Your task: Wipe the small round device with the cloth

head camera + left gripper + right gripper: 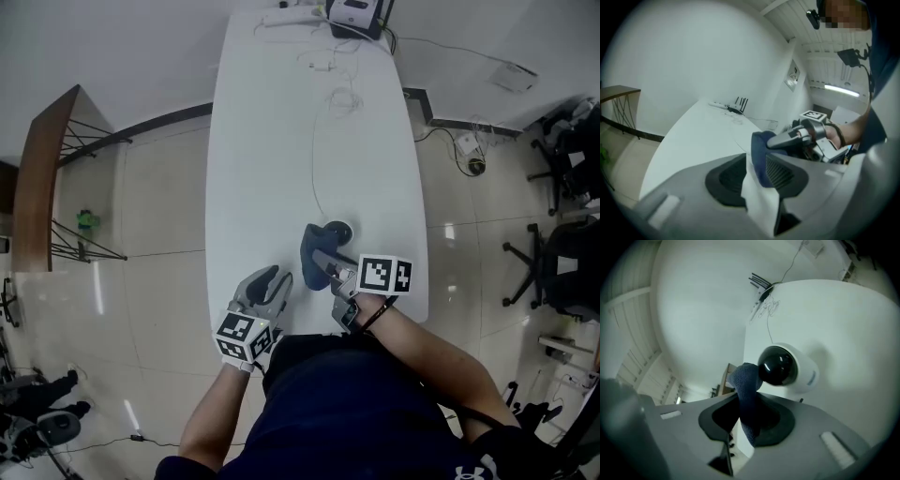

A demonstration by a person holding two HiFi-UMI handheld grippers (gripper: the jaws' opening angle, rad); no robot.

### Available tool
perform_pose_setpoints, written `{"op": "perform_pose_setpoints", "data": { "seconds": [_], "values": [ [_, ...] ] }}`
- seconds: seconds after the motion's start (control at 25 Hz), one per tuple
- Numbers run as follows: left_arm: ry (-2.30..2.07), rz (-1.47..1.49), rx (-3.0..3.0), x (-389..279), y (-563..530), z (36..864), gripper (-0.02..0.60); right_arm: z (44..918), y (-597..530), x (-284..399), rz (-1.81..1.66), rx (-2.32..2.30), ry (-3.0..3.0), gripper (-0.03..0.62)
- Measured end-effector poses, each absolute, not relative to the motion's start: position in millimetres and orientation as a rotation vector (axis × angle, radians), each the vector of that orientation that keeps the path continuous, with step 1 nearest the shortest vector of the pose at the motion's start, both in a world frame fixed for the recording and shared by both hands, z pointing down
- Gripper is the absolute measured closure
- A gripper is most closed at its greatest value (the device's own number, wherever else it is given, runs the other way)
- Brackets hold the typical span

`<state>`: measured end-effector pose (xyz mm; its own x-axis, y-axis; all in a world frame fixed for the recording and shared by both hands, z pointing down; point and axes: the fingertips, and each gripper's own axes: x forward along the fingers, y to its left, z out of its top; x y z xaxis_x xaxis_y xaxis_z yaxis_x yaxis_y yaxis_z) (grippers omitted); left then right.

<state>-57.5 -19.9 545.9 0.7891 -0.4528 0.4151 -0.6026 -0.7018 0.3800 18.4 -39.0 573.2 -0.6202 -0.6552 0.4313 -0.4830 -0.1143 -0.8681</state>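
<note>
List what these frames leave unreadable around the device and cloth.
- Head view: the cloth and right gripper cover part of the small round device.
- Right gripper view: the blue marking on the device's white side is blurred.
- Head view: things at the table's far end are too small to name.

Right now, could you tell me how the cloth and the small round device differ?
The cloth is dark blue and limp; the small round device is white with a glossy black dome. The cloth is pinched in the right gripper; the device sits on the table. Both are at the table's near end.
</note>
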Motion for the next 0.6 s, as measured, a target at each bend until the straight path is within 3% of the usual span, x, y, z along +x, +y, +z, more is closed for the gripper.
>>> {"op": "perform_pose_setpoints", "data": {
  "seconds": [0.32, 0.6],
  "values": [
    [-0.635, 0.465, 2.550, -1, -15, 544, 0.460, 616, 19, 84, -1.683, -1.728, 2.489, 0.517],
    [-0.637, 0.453, 2.560, -4, -10, 536, 0.465, 570, -16, 137, -1.359, -1.951, 2.529, 0.517]
  ]
}}
